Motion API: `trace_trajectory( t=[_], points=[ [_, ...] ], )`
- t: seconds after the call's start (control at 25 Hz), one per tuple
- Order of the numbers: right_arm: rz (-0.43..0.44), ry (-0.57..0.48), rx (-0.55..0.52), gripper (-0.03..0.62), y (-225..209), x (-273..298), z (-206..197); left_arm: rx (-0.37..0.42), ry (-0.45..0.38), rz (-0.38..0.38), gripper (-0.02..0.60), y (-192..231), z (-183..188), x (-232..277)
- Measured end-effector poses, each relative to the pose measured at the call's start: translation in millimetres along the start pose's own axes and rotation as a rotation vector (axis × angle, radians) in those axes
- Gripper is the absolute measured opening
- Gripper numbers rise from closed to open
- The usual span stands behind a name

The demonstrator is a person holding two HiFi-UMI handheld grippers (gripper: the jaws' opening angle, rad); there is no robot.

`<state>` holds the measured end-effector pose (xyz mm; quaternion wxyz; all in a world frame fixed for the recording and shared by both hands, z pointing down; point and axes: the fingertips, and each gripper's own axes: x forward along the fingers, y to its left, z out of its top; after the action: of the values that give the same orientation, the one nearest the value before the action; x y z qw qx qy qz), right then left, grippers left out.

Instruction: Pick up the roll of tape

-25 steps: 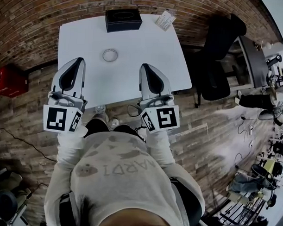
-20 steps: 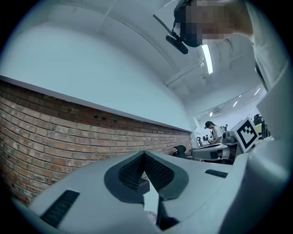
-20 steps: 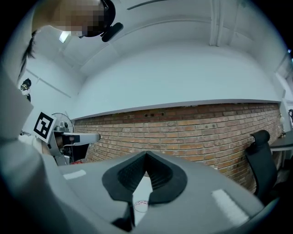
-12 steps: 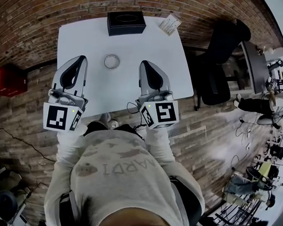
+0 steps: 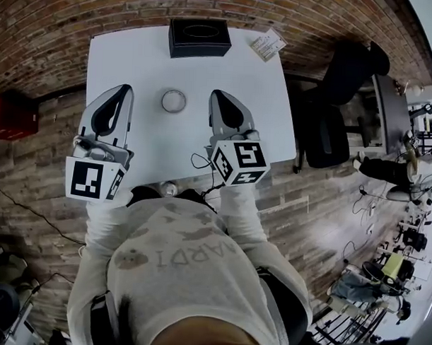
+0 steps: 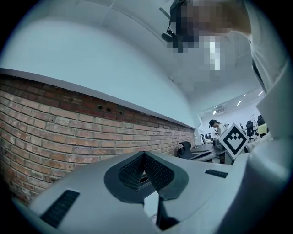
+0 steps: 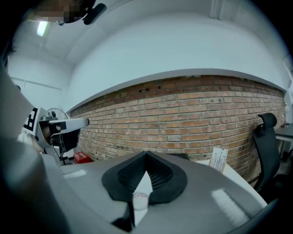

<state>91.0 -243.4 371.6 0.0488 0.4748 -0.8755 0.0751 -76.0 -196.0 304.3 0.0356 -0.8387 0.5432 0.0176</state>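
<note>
The roll of tape, a small clear ring, lies flat on the white table. It sits between my two grippers, touching neither. My left gripper is to its left, jaws shut and empty. On the roll's right is my right gripper, also shut with nothing held. Both tips reach about level with the roll. In the right gripper view the tape roll shows through the slit under the shut jaws. The left gripper view shows its pads meeting before the brick wall.
A black box stands at the table's far edge against the brick wall, with a white card to its right. A black office chair stands right of the table. A red box is on the floor at the left.
Both grippers have moved forward over the table. Their tips, which were short of the tape roll, now flank it. The jaws stayed shut.
</note>
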Motion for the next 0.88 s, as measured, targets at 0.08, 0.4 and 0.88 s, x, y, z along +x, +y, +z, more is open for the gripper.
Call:
trace_trajectory(
  t=[0.08,0.4,0.88],
  points=[
    [0.007,0.051,0.016,0.011,-2,11,-13,-0.008,0.013,0.008,0.006,5,-6,3],
    [0.033,0.231,0.099,0.011,-7,49,-69,-0.036,0.043,0.028,0.006,25,-30,14],
    [0.059,0.423,0.164,0.012,-3,93,-134,-0.065,0.08,0.046,0.006,49,-49,20]
  ],
)
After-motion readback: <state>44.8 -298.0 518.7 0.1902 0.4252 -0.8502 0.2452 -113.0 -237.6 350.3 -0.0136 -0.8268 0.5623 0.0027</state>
